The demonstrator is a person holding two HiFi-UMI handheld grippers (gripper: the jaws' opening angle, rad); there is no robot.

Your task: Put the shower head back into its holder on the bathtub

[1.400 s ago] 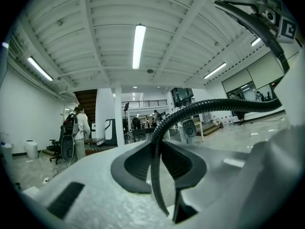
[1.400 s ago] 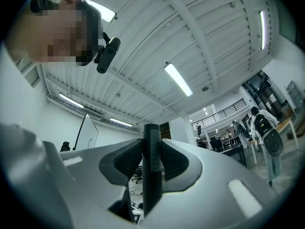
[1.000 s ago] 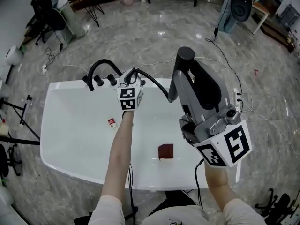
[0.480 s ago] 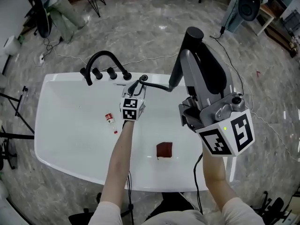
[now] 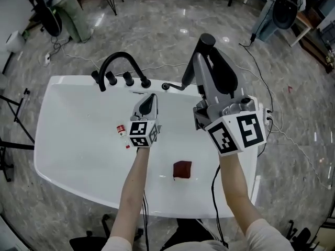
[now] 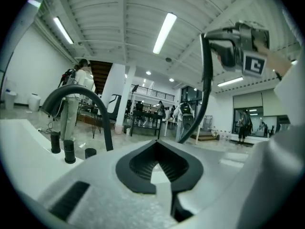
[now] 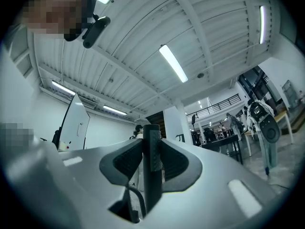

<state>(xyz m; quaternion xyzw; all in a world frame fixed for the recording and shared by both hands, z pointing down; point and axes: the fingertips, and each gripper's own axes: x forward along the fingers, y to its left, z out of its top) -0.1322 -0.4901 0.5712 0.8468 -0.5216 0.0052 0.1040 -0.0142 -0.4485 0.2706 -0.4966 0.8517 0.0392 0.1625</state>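
The glossy white oval bathtub (image 5: 78, 140) carries a curved black faucet (image 5: 119, 59) on its far rim. The job looks about half done. The right gripper (image 7: 151, 149) clamps the slim, matte black shower head (image 7: 152, 185) upright above the tub, not yet in the small rim holder (image 5: 166, 87). The left gripper (image 5: 151, 97) is closed and empty.

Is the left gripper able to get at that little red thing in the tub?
Probably yes. The left gripper is empty, jaws shut, and the red thing lies uncovered on the tub floor beside it. It points away, so it would have to turn and open first.
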